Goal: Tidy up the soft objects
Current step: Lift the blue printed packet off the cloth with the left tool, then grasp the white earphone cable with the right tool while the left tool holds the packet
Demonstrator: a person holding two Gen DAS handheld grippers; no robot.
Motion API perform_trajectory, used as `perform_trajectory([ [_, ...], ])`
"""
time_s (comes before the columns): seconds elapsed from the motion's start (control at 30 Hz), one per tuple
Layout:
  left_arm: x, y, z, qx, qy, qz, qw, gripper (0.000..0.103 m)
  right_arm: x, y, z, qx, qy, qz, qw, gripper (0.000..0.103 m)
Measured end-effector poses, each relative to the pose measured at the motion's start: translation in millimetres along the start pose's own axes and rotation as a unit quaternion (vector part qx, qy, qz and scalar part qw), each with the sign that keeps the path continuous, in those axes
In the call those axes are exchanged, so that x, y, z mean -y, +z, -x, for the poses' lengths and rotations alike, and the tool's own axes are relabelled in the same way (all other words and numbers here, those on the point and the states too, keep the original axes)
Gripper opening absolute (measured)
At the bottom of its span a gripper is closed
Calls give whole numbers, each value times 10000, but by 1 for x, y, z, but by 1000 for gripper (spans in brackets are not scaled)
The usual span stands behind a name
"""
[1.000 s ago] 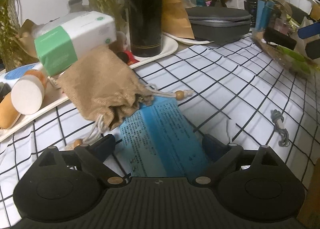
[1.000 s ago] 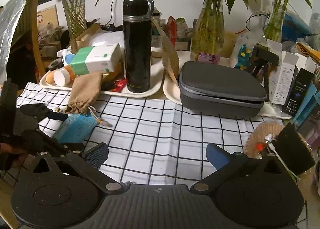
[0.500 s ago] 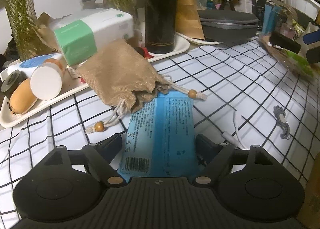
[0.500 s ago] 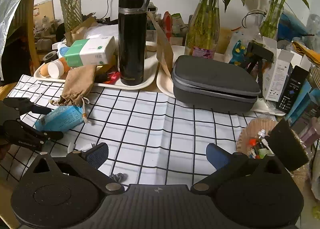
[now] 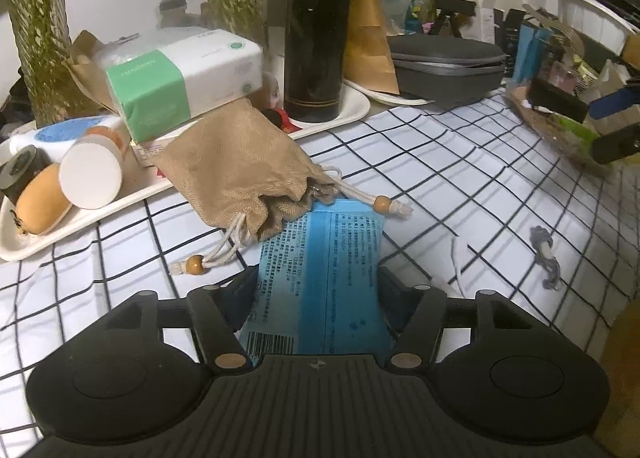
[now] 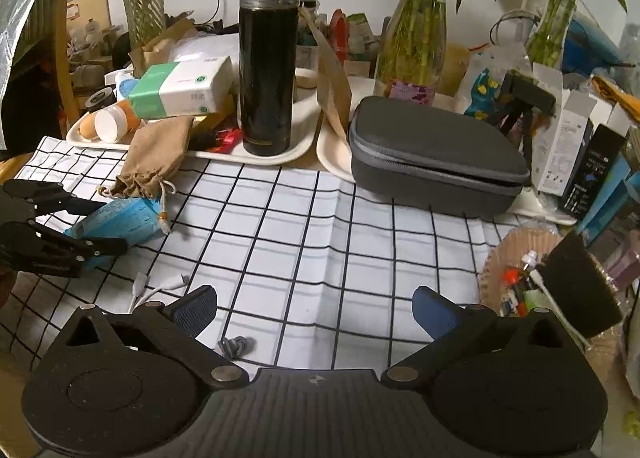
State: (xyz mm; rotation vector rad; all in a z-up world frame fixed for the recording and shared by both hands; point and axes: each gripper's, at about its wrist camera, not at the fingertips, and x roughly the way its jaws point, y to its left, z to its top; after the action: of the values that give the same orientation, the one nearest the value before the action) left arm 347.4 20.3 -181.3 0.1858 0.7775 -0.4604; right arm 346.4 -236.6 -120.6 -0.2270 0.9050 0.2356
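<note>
A blue soft tissue packet [image 5: 320, 258] lies on the checked cloth, its far end tucked under the mouth of a tan drawstring pouch [image 5: 236, 170]. My left gripper [image 5: 318, 290] straddles the packet's near half. Its jaws are closing, and both pads touch the packet's long edges. The right wrist view shows the same grip from the side: the left gripper [image 6: 110, 224] around the blue packet [image 6: 124, 218], with the pouch [image 6: 156, 154] leaning off the tray behind. My right gripper [image 6: 316, 304] stands open above bare cloth with nothing between its fingers.
A white tray [image 5: 336, 118] at the back holds a green-and-white tissue box [image 5: 180, 78], a black flask [image 5: 316, 30] and small jars. A grey zip case [image 6: 432, 154] sits at the right rear. A white cable [image 6: 156, 288] and a grey cord [image 5: 544, 258] lie on the cloth. A paper basket [image 6: 504, 258] is at the right.
My left gripper's fingers have drawn in from wide apart until they meet the blue packet's sides. The left view has shifted slightly toward the packet. The right gripper stays open.
</note>
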Motion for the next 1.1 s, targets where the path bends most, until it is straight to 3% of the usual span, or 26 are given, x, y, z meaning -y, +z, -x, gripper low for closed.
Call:
perform_trajectory([
  [0.1,-2,-2,8,-6,-117,26,9999,61,1,0,-1,-62,42,-67,9999,103],
  [0.33,-18,-5,37,222,-552,591,9965,61,-3,0,-3,-122,44,-53,9999,103],
  [0.57,-13,-1,69,633,-676,508,9944,61,-7,3,0,-57,77,-57,9999,103],
  [0.73,-9,2,94,906,-463,491,9936,61,-9,5,1,-9,70,-36,10000,103],
  [0.9,-4,0,122,1171,-21,455,9921,61,-9,4,3,7,53,-42,10000,103],
  [1.1,-3,-9,125,937,450,378,9939,61,-9,4,2,-20,67,-24,10000,103],
])
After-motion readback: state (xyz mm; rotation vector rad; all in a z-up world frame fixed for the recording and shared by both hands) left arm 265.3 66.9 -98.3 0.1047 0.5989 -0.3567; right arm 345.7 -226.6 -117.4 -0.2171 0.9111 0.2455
